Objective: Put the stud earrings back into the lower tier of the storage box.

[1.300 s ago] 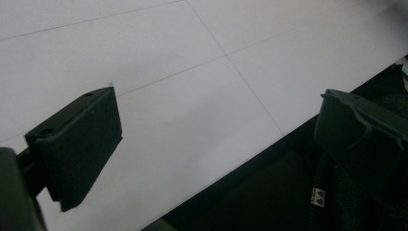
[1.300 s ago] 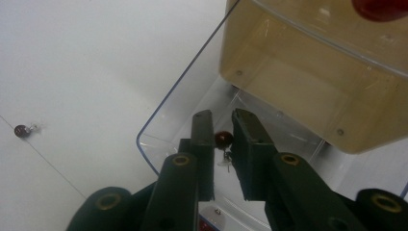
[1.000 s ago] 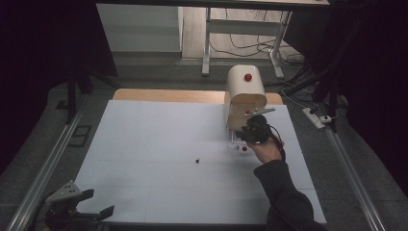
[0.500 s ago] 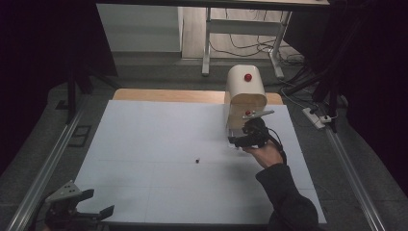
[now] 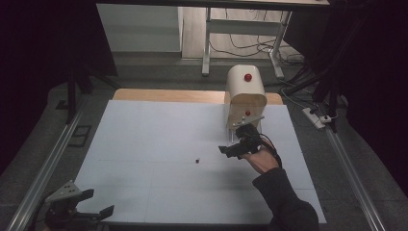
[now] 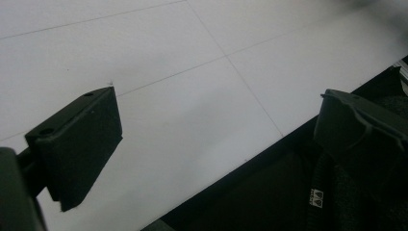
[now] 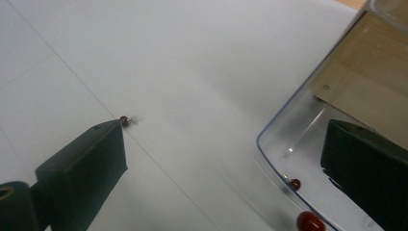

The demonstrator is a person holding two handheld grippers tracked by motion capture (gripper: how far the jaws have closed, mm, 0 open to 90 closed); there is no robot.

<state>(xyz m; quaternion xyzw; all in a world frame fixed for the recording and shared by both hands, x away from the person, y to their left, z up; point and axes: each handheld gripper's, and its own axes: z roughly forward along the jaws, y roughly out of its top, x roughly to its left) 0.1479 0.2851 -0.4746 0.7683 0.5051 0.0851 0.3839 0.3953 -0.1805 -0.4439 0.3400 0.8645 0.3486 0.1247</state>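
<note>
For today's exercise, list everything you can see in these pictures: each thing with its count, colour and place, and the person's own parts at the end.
Table sheet: one, white, covering the table.
Box with domed lid: one, cream and wood, red knob on top, far right of the sheet.
Clear tray: one, transparent, at the box's foot.
Small bead: one, dark red, loose mid-sheet.
Beads in tray: two seen, red.
Power strip: one, white, floor at right.
Left claw: one, black, open, near-left table edge.
Right claw: one, black, open, by the tray, jaws just opening, nothing between.
</note>
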